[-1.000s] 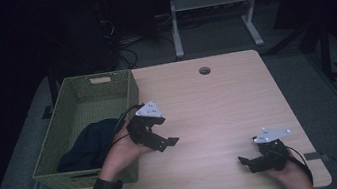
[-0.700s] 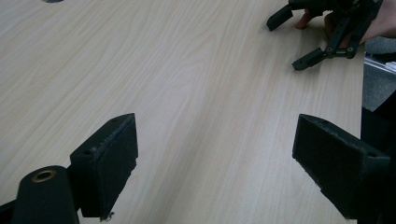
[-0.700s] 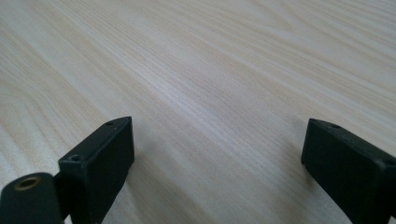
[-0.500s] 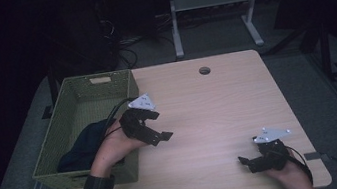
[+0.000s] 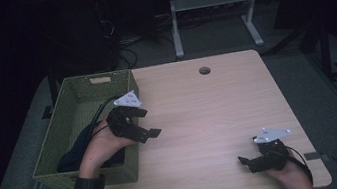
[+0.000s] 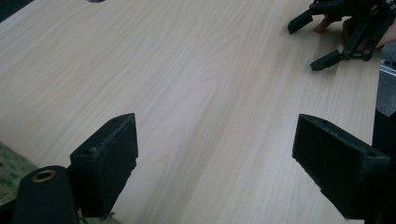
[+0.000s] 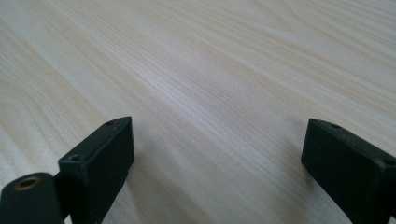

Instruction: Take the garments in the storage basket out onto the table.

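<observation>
A dim lab or office: a pale wood desk [image 5: 220, 117] with a cable hole [image 5: 204, 70] well beyond the left claw [image 5: 145, 123], a metal stand [image 5: 212, 12] behind it (cables [image 5: 133, 44] trail over grey carpet).

We see a pale wooden worktop [image 5: 210, 118] with a round cable hole [image 5: 204, 70] near its far edge. Beyond it, on a grey carpeted floor [image 5: 219, 41], stands the white metal base of another table [image 5: 208, 2], with a tangle of black cables [image 5: 136, 43] lying just beside it in the dark.
</observation>
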A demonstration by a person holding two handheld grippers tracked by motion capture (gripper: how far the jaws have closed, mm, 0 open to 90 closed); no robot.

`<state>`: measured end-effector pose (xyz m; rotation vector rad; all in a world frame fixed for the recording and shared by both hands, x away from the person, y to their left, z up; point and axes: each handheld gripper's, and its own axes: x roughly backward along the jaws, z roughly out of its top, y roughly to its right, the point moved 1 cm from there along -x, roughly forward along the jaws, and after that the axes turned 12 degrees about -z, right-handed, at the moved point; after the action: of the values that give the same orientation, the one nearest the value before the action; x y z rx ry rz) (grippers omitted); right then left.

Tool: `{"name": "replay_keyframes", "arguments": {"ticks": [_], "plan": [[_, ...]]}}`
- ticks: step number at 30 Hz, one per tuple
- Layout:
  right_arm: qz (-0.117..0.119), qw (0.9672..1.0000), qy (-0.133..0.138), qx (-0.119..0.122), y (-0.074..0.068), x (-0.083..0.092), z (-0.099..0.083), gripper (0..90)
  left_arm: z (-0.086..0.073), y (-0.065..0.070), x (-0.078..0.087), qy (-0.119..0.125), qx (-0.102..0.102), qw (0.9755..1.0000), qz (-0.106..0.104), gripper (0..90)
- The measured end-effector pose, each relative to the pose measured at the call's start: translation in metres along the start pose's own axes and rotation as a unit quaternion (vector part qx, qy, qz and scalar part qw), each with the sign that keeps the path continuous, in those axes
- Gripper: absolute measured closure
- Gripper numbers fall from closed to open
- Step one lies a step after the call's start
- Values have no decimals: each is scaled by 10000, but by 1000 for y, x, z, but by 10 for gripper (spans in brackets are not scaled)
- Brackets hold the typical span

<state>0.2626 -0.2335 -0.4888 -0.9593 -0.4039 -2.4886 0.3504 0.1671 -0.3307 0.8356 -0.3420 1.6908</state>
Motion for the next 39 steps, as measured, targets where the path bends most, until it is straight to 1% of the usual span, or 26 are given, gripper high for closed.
{"name": "replay_keyframes", "arguments": {"ticks": [5,10,11,12,14,16,17,19,21,25,26,31,33,35,38,39], "plan": [[1,10000,-2,-3,0,0,0,90,-3,-2,8,-28,31,9999,101,140],[-1,10000,0,7,0,0,0,90,-6,-3,15,-7,68,9998,201,140],[0,10000,-1,8,0,0,0,91,-6,-3,16,4,103,9997,222,139],[0,10000,-3,6,0,0,0,90,-7,-4,18,-1,88,9997,245,140],[0,10000,0,8,0,0,0,90,-8,-5,22,-24,119,9994,324,139],[2,10000,-5,2,0,0,0,90,-9,-6,25,1,141,9992,380,139],[1,10000,-5,0,0,0,0,90,-11,-7,30,-2,137,9990,423,140],[1,10000,0,5,0,0,0,90,-12,-7,31,27,172,9989,439,140],[-1,10000,-2,9,0,0,0,90,-14,-7,37,40,196,9987,469,139],[1,10000,1,4,0,0,0,90,-17,-9,43,19,151,9985,518,140],[2,10000,-5,-2,0,0,0,90,-18,-9,44,15,173,9984,540,139],[2,10000,-4,-1,0,0,0,90,-24,-12,54,21,248,9973,690,139],[2,10000,-3,-1,0,0,0,90,-28,-15,60,-31,283,9963,815,139],[2,10000,-3,0,0,0,0,90,-29,-15,62,-33,311,9959,846,140],[2,10000,-4,-2,0,0,0,90,-33,-18,68,-51,345,9947,966,140],[2,10000,-4,-2,0,0,0,91,-36,-20,72,-51,394,9939,1024,140]]}}
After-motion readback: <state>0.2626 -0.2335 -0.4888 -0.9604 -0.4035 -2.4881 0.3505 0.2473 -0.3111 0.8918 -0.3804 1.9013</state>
